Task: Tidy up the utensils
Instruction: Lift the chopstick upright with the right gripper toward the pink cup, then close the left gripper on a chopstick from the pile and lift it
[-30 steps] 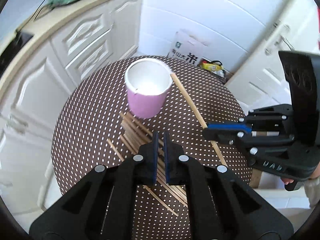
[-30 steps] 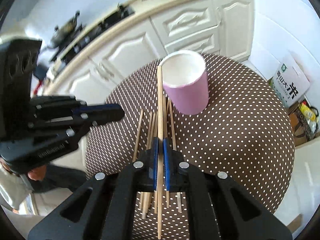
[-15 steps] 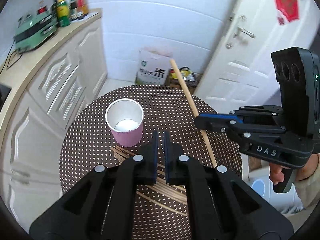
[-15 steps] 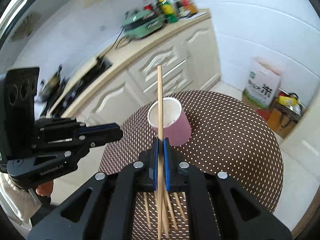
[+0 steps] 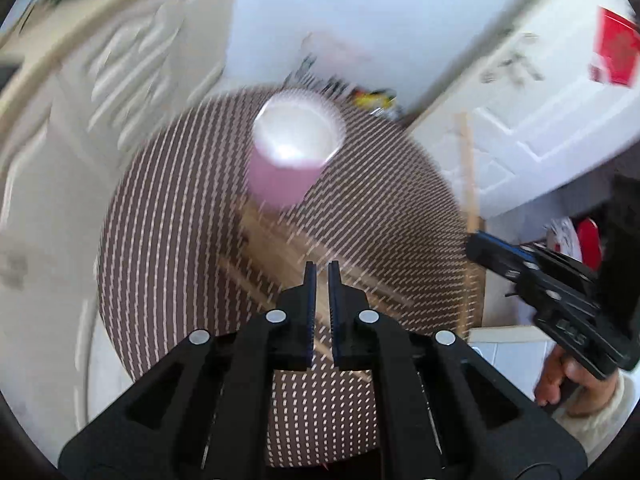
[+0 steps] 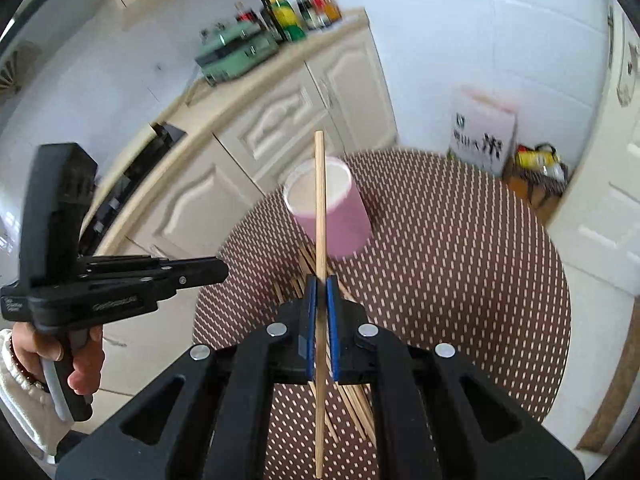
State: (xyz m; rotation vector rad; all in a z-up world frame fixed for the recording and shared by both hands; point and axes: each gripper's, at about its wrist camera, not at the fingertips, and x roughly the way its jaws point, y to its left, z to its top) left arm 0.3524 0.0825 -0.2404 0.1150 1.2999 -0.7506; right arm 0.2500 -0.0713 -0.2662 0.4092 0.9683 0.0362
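Observation:
A pink paper cup (image 6: pixel 332 210) with a white inside stands upright on the round brown dotted table (image 6: pixel 460 248). My right gripper (image 6: pixel 320 284) is shut on one wooden chopstick (image 6: pixel 319 200), held upright in front of the cup, above the table. Several more chopsticks (image 6: pixel 352 400) lie in a loose pile on the table beneath it. In the blurred left wrist view, my left gripper (image 5: pixel 322 270) is shut and empty over the pile (image 5: pixel 280 240), near the cup (image 5: pixel 290 160). The right gripper (image 5: pixel 476 246) with its chopstick (image 5: pixel 468 176) shows at the right there.
Cream kitchen cabinets (image 6: pixel 280 128) curve behind the table, with a green appliance (image 6: pixel 236 54) and bottles (image 6: pixel 296 12) on the counter. A white carton (image 6: pixel 480 136) and a bag (image 6: pixel 540 176) sit on the floor by the wall. A white door (image 5: pixel 540 100) is at the right.
The right gripper has lifted the chopstick off the pile and raised it in front of the cup. The left gripper swung up and then back down toward the table; its view is now blurred.

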